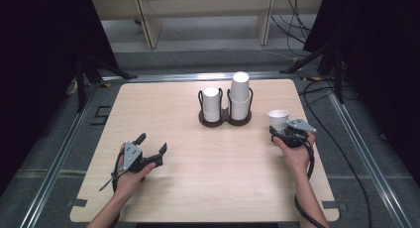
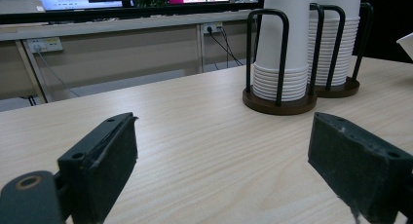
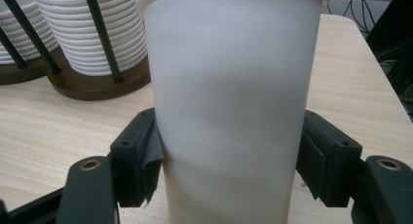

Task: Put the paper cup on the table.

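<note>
A white paper cup (image 1: 278,119) stands upright, mouth up, on the right part of the wooden table (image 1: 198,158). My right gripper (image 1: 279,132) reaches it from the near side. In the right gripper view both black pads (image 3: 146,156) press on the lower walls of the cup (image 3: 229,87), so my right gripper (image 3: 226,158) is shut on it. At the table's front left my left gripper (image 1: 153,143) is held just above the wood, its jaws wide apart with nothing between them. In its own view my left gripper (image 2: 221,151) faces the cup rack (image 2: 292,100).
A dark brown rack (image 1: 225,120) with black wire loops stands at the table's far middle. It holds two stacks of upturned white cups: a shorter left stack (image 1: 211,104) and a taller right stack (image 1: 240,96). Cables lie on the floor to the right.
</note>
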The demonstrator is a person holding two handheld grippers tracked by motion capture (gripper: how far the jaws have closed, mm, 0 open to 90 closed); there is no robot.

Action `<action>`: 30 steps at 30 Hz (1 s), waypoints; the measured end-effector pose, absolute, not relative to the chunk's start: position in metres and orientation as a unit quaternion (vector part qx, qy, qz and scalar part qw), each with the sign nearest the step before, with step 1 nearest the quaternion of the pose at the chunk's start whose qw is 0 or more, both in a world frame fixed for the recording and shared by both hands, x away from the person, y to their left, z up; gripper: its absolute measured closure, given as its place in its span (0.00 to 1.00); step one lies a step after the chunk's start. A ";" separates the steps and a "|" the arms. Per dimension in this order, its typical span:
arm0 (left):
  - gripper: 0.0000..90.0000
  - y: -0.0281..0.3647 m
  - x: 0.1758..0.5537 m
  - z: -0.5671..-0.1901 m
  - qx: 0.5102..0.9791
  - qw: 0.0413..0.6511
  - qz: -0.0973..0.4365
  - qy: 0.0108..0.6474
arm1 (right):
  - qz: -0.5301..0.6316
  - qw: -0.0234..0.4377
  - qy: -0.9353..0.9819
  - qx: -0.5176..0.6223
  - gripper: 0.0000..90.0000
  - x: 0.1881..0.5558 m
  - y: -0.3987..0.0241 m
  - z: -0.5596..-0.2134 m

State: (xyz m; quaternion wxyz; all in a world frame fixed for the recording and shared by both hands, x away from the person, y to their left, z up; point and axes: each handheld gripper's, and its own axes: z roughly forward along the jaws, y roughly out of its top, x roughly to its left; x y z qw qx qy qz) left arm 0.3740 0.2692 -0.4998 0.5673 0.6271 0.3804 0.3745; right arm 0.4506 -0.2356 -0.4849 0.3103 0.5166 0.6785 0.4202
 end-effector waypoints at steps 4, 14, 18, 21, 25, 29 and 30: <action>0.11 0.269 0.374 -0.500 0.628 0.567 0.374 0.380 | 0.421 0.311 0.674 0.521 0.36 0.451 -0.234 -0.487; 0.11 0.269 0.372 -0.499 0.635 0.557 0.372 0.385 | 0.424 0.313 0.671 0.522 0.34 0.449 -0.234 -0.488; 0.11 0.269 0.372 -0.499 0.635 0.557 0.372 0.385 | 0.420 0.315 0.674 0.520 0.34 0.449 -0.235 -0.487; 0.11 0.269 0.372 -0.499 0.634 0.558 0.371 0.385 | 0.426 0.300 0.670 0.529 0.33 0.445 -0.233 -0.486; 0.11 0.269 0.372 -0.499 0.635 0.558 0.371 0.385 | 0.421 0.308 0.676 0.520 0.33 0.445 -0.235 -0.486; 0.11 0.269 0.372 -0.499 0.635 0.558 0.371 0.384 | 0.424 0.293 0.676 0.526 0.32 0.442 -0.236 -0.486; 0.11 0.269 0.372 -0.499 0.635 0.558 0.371 0.385 | 0.420 0.291 0.673 0.536 0.32 0.440 -0.235 -0.486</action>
